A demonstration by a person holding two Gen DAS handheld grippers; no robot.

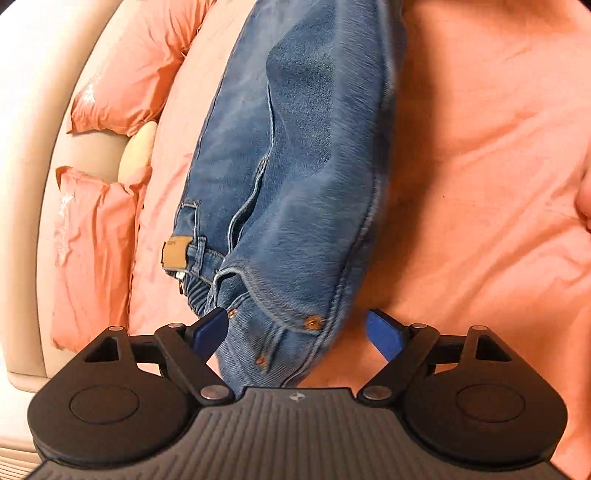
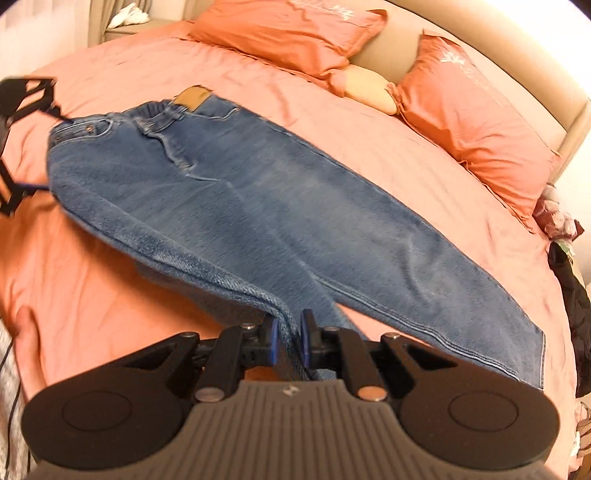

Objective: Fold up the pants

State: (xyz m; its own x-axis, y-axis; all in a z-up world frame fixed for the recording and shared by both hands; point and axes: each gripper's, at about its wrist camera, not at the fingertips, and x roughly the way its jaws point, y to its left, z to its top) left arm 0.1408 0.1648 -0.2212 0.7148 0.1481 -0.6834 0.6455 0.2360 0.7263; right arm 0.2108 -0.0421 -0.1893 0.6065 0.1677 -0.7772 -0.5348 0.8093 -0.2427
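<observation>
Blue jeans (image 2: pixel 258 206) lie on a pink bedsheet (image 2: pixel 110 306), folded lengthwise, waistband with a tan label (image 2: pixel 192 98) at the far left. My right gripper (image 2: pixel 287 338) is shut on the folded edge of a jeans leg near the front. My left gripper (image 1: pixel 295 332) is open, its blue fingers (image 1: pixel 210 332) spread on either side of the waistband corner of the jeans (image 1: pixel 288 221). The left gripper also shows at the left edge of the right wrist view (image 2: pixel 40 147), by the waistband.
Two pink pillows (image 2: pixel 472 122) and a beige cushion (image 2: pixel 369 88) lie against the beige headboard (image 2: pixel 517 74). Dark clothes (image 2: pixel 572 295) lie at the bed's right edge. A nightstand (image 2: pixel 125 26) stands at the far left.
</observation>
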